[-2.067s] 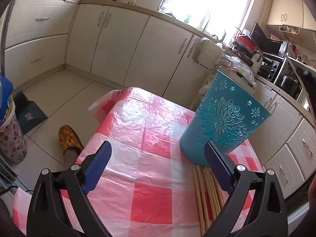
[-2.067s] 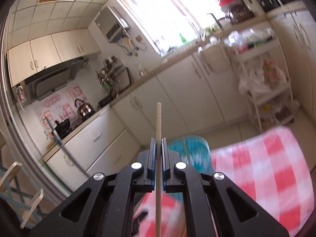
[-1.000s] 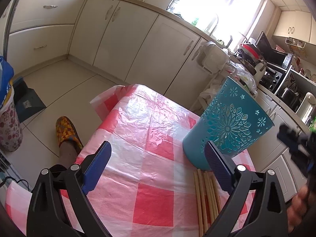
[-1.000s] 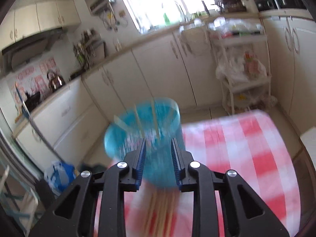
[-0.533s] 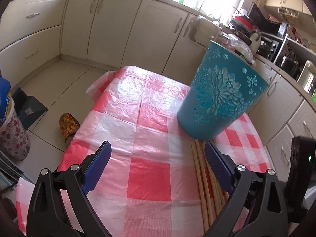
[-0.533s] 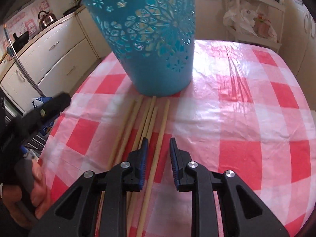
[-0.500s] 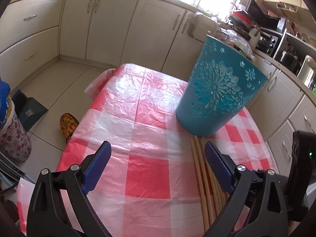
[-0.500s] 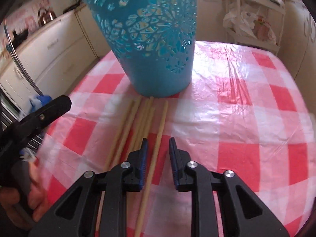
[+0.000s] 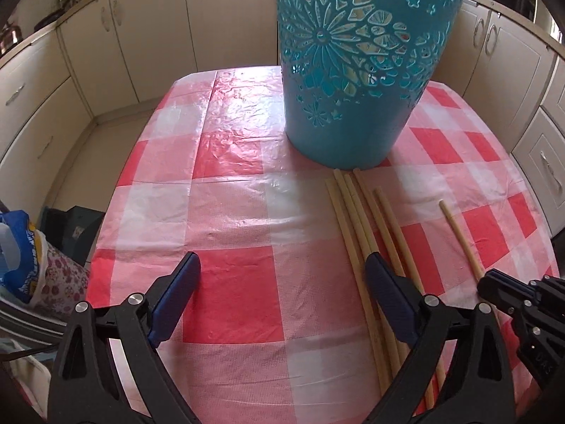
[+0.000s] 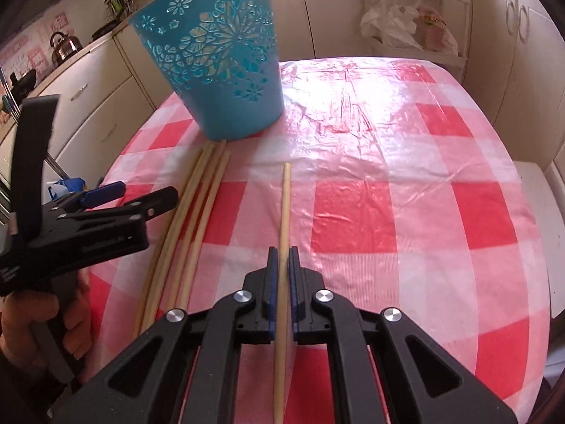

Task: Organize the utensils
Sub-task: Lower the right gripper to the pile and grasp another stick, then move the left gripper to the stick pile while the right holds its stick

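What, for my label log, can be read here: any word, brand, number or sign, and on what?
Nothing reads clearly.
Left gripper, body side, right wrist view: raised lettering, too blurred.
Right gripper, body, left wrist view: faint letters, too small.
Pink wall signs: blurred.
Teal basket: flower cut-outs, no text.
Chopstick in right gripper: bare.

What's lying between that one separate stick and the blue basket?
Nothing but bare checked tablecloth. In the right wrist view the lone chopstick, clamped by the right gripper, ends short of the blue basket, apart from the chopstick bundle.
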The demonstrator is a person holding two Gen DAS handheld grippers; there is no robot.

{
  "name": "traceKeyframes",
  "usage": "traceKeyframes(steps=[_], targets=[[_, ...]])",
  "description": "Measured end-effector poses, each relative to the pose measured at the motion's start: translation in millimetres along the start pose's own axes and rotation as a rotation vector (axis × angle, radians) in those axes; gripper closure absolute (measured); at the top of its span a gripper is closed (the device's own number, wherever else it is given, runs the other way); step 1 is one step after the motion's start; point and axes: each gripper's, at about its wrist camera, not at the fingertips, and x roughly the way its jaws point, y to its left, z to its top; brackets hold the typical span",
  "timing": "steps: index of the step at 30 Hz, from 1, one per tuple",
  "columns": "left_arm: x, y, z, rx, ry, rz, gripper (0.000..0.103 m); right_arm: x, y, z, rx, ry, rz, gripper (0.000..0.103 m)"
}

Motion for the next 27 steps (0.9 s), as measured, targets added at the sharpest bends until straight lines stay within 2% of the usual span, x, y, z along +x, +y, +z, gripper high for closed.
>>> traceKeyframes(steps=[5, 7, 9, 10, 12, 13, 15, 17, 25, 27], targets=[[4.1, -6.9, 6.6, 0.032, 0.009, 0.048, 0.012, -0.7, -0.3, 1.8, -0.004, 0.001, 0.002, 0.096], [3.4, -9.8, 9.3, 0.056, -0.001, 0.039, 0.019, 1.9, 0.8, 6.6, -0.021, 0.003, -0.006, 0.094], [1.0, -14.8, 10.3, 0.085, -0.008, -0.004, 0.038, 7.8, 2.3, 12.1, -0.043, -0.001, -0.019, 0.089], [-0.2, -16.6, 10.6, 0.100, -0.008, -0.022, 0.043, 9.9, 4.0, 13.7, -0.057, -0.005, -0.023, 0.089], [-2.1, -19.8, 11.5, 0.132, -0.012, -0.049, 0.060, 13.1, 6.8, 16.9, -0.080, -0.005, -0.040, 0.089], [-2.3, -22.7, 12.2, 0.149, -0.012, -0.065, 0.064, 13.7, 8.4, 17.1, -0.090, -0.005, -0.049, 0.089], [-4.5, -25.3, 11.2, 0.183, -0.013, -0.107, 0.085, 13.0, 9.8, 14.9, -0.102, -0.008, -0.065, 0.095], [-6.3, -27.1, 9.8, 0.218, -0.012, -0.126, 0.094, 10.7, 7.4, 12.1, -0.087, -0.003, -0.049, 0.097], [-12.1, -27.0, 2.9, 0.271, 0.011, -0.149, 0.095, 8.4, 2.5, 16.6, -0.082, 0.026, -0.021, 0.096], [-11.6, -26.9, 3.5, 0.275, 0.019, -0.150, 0.094, 10.6, 3.5, 20.1, -0.093, 0.032, -0.016, 0.088]])
